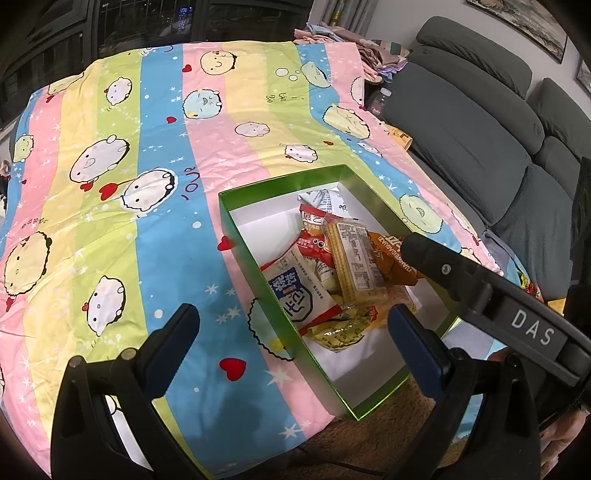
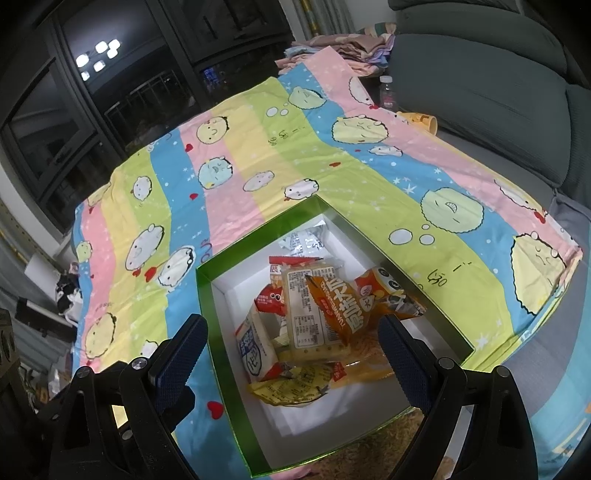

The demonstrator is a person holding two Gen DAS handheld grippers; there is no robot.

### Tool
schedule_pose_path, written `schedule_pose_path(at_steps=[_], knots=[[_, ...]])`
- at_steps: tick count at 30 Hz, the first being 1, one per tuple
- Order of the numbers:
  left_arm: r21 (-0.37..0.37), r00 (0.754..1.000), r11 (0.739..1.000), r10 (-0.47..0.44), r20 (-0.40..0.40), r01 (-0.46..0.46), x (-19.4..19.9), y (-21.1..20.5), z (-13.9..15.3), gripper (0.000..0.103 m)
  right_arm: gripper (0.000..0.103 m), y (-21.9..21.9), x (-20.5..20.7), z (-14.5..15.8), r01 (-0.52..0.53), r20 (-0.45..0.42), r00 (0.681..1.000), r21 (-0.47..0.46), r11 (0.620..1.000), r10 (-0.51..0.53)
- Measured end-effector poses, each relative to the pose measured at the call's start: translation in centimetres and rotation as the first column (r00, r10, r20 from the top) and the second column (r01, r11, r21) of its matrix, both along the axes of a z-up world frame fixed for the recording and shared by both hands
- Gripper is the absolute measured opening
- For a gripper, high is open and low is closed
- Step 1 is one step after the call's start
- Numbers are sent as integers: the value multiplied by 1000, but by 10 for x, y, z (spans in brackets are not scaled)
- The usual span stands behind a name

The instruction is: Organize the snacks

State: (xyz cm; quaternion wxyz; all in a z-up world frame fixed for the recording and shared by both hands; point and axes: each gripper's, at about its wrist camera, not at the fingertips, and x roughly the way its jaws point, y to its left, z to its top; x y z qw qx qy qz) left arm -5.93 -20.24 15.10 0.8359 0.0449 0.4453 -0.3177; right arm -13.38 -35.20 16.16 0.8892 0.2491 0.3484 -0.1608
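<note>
A green box [image 1: 258, 291] with a white inside lies on the striped cartoon cloth [image 1: 147, 184] and holds several snack packets. On top of the pile lie a yellow wafer pack [image 1: 354, 258] and an orange packet [image 1: 391, 258]. A white-and-blue packet [image 1: 295, 291] leans at the left. My left gripper [image 1: 293, 325] is open over the box's near left wall, holding nothing. My right gripper [image 2: 291, 332] is open above the pile, its fingers standing apart on either side of the orange packet [image 2: 340, 310]. In the left wrist view its black arm [image 1: 480, 291] reaches in from the right.
A grey sofa [image 1: 480, 129] runs along the right. Folded clothes [image 1: 332, 33], a small bottle [image 2: 387, 90] and a yellow cup [image 2: 421, 122] sit past the cloth's far right edge. Brown carpet [image 1: 369, 443] shows below the box. The cloth spreads wide to the left.
</note>
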Motion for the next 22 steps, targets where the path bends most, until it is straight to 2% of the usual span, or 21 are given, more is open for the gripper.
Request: schedule_pose_path(at_steps=[22], knots=[[-6,1000,1000,9,-7,-9,0,5,-2,102,93,-2,0,-2,3,-8,1000,-12,1000,-3]])
